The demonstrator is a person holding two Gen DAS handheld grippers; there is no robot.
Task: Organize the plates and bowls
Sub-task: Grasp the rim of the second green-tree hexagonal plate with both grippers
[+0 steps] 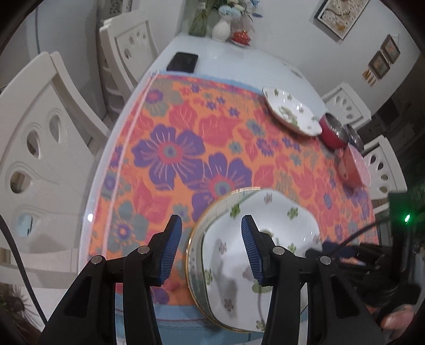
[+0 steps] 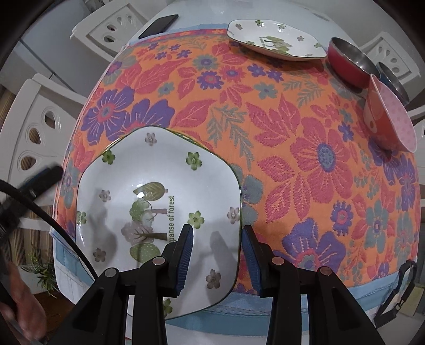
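Stacking step: near plate (image 2: 159, 201) lies on the surface's near edge. Right gripper (image 2: 216, 252) and left gripper (image 1: 211, 246), jaws open and empty, straddle its rims; next, close and lift toward far plate (image 2: 276, 39).

1. Home dining room: white table (image 1: 233, 66) under a flowered cloth (image 1: 186, 138).
2. White carved chairs (image 1: 47, 148) around it.
3. Flower vases (image 1: 221, 29) at the far end, framed pictures (image 1: 340, 16) on the wall.
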